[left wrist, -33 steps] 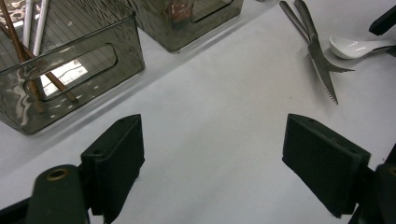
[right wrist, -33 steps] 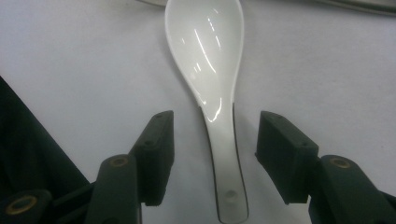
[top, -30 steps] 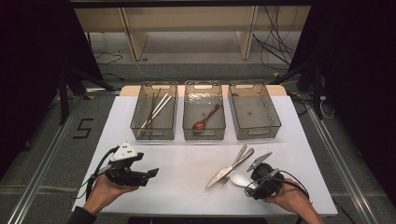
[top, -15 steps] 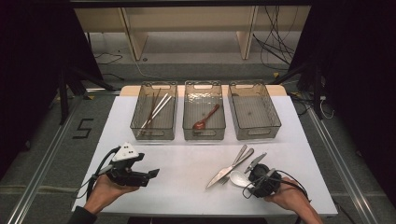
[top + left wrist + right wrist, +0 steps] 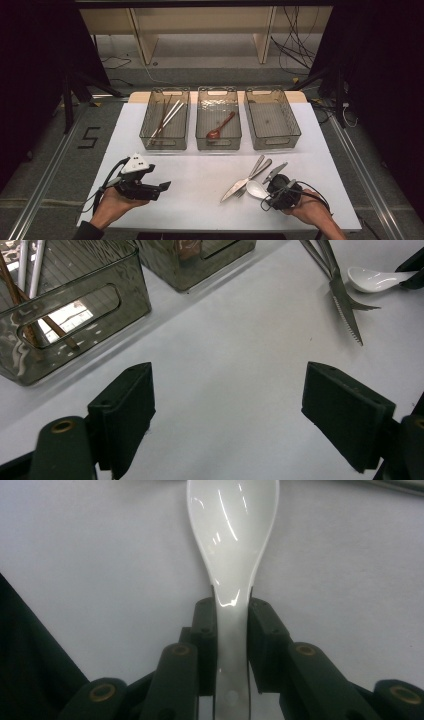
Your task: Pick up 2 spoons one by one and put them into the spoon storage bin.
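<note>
3 grey bins (image 5: 273, 120): chopsticks (image 5: 166, 117), brown spoon (image 5: 220, 127); knife (image 5: 239, 184) + fork (image 5: 256, 173) on table (image 5: 200, 175).

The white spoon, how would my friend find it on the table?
Look at the white table, near edge, right side, where metal cutlery lies. The white spoon rests beside it, its handle pinched in the right gripper. It's the only shiny white piece; the others are grey metal.

A glossy white ceramic spoon (image 5: 233, 540) lies flat on the white table, bowl up.
</note>
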